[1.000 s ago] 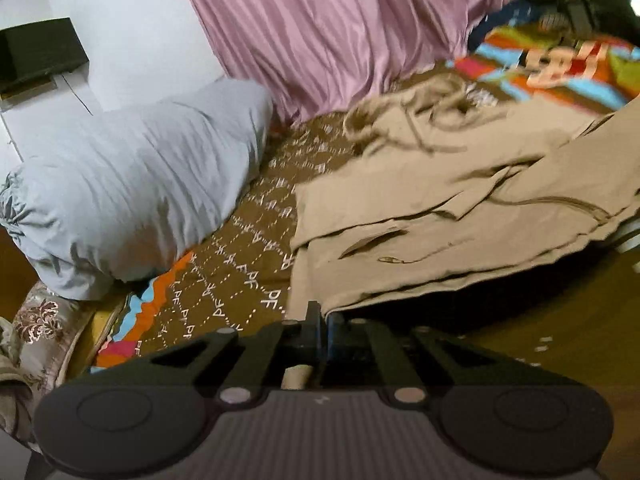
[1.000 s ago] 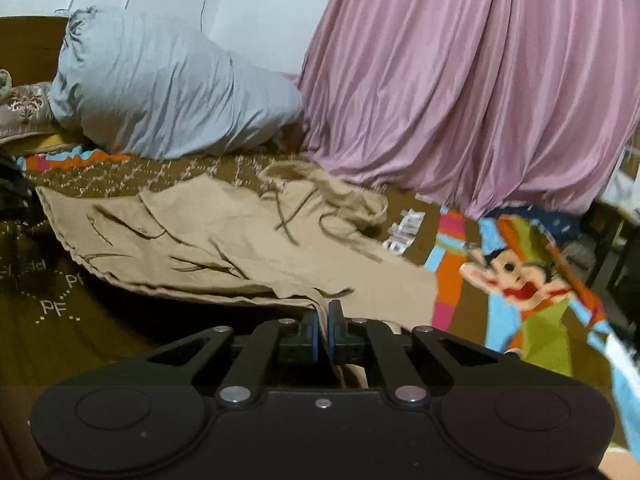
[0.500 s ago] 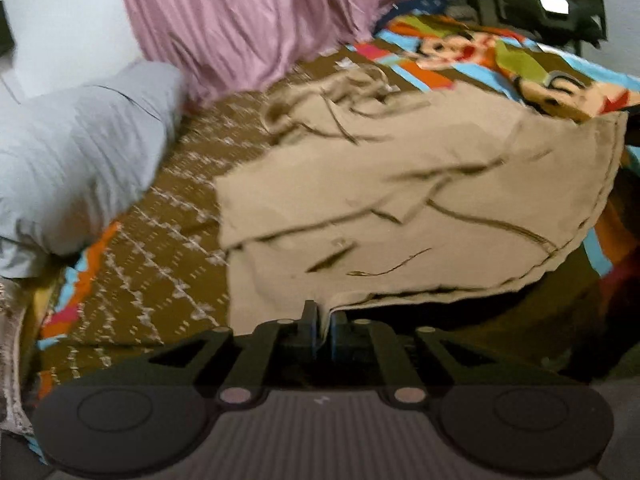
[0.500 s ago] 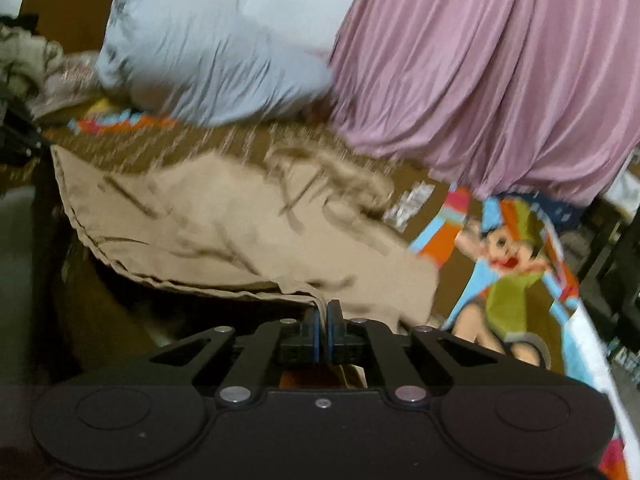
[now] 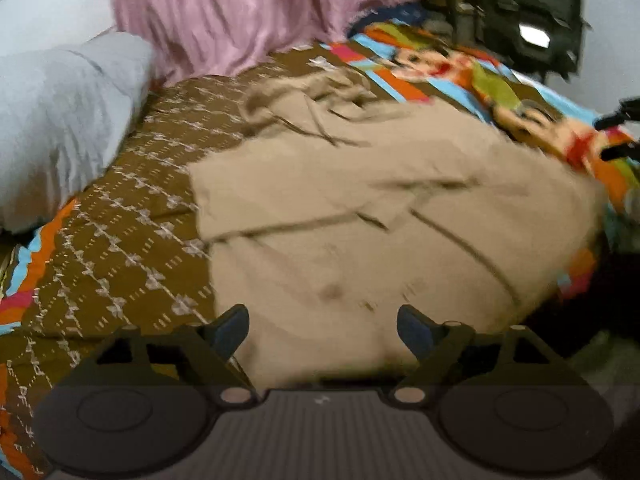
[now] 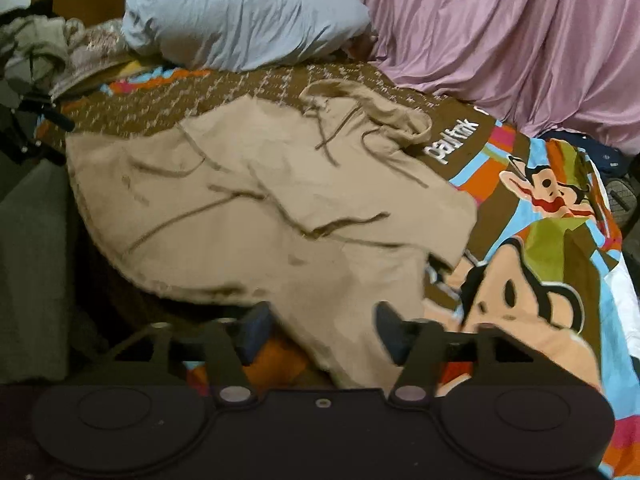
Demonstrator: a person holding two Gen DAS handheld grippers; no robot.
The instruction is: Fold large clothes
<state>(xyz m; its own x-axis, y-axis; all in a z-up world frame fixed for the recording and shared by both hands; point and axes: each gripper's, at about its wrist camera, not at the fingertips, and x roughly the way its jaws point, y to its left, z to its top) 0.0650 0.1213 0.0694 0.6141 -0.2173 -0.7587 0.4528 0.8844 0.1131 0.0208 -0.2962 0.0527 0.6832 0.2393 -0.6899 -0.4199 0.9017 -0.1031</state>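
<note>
A large beige hoodie [image 5: 380, 216] lies spread on the bed, hood and drawstrings at the far end, hem toward me. It also shows in the right wrist view [image 6: 248, 216]. My left gripper [image 5: 322, 330] is open over the hem's left part, its blue-padded fingers apart with cloth between them. My right gripper [image 6: 322, 326] is open over the hem's right part, cloth lying loose between its fingers. The left gripper's black frame [image 6: 36, 128] shows at the left edge of the right wrist view.
The bed carries a brown patterned cover [image 5: 120, 240] and a bright cartoon monkey blanket [image 6: 540, 240]. A grey-blue pillow [image 6: 240, 12] and a pink curtain [image 6: 520, 28] lie at the far side. Dark bags [image 5: 532, 20] stand at the far right. Loose clothes [image 6: 36, 44] pile at the left.
Both grippers were shut on the hoodie's hem and held it up. They have now opened and let it go. The hoodie lies flatter on the bed.
</note>
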